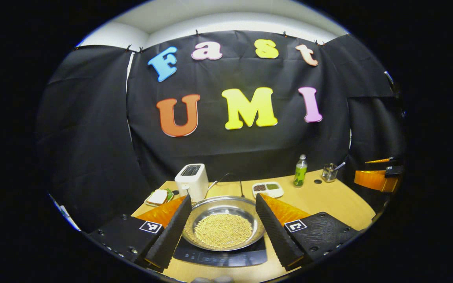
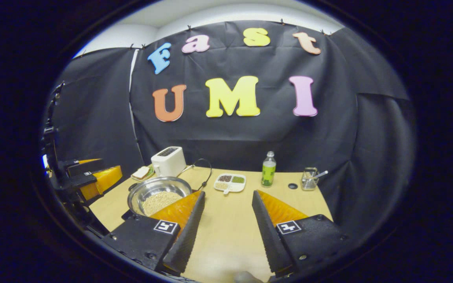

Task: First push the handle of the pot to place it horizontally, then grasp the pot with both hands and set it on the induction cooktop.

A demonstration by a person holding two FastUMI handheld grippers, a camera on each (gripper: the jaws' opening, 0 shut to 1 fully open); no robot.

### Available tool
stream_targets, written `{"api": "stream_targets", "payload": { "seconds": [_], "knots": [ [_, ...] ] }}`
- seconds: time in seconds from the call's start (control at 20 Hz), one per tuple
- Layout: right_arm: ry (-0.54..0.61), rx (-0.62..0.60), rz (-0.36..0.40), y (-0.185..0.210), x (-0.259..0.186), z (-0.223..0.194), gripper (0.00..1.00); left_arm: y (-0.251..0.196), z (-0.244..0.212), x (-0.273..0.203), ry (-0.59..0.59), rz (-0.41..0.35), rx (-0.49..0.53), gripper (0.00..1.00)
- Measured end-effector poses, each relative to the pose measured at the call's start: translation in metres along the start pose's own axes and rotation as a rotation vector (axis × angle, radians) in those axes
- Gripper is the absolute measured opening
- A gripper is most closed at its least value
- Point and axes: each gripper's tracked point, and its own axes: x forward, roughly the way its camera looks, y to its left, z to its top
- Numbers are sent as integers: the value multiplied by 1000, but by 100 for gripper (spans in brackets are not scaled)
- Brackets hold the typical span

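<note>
I work in a mock kitchen set up in a booth: black cloth [image 2: 226,137] hangs as walls behind a wooden table [image 2: 230,220] carrying a toaster [image 2: 167,161], a cooktop [image 1: 220,255], a bottle [image 2: 267,169] and a divided dish [image 2: 230,182] of dry foods.

One pot [image 1: 223,222], one cooktop [image 1: 220,256], one toaster [image 1: 192,181], one bottle [image 1: 300,171], two grippers [image 1: 223,232] [image 2: 226,232].

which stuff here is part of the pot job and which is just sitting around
Part of the job:
pot, holding small pale grains
induction cooktop, under the pot
left claw, open
right claw, open

Just lying about:
toaster
sandwich plate
divided dish
green bottle
utensil holder
table
</note>
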Motion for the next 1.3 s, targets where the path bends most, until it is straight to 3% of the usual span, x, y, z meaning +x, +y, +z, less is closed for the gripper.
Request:
{"api": "stream_targets", "payload": {
  "seconds": [0.35,0.7,1.05,1.25,1.3],
  "knots": [
    [-189,-12,-61,-83,-120,54,77,-72,61,-93,-120,-24,-28,97],
    [-270,-25,-144,-149,-202,61,77,-109,92,-162,-206,-28,-14,97],
    [-341,-116,-159,-157,-237,71,77,-118,95,-190,-224,-34,-41,96],
    [-334,-70,-122,-141,-237,71,80,-117,95,-191,-217,-39,-47,97],
    [-328,-57,-116,-141,-235,70,84,-116,96,-191,-218,-39,-48,97]
  ]
}}
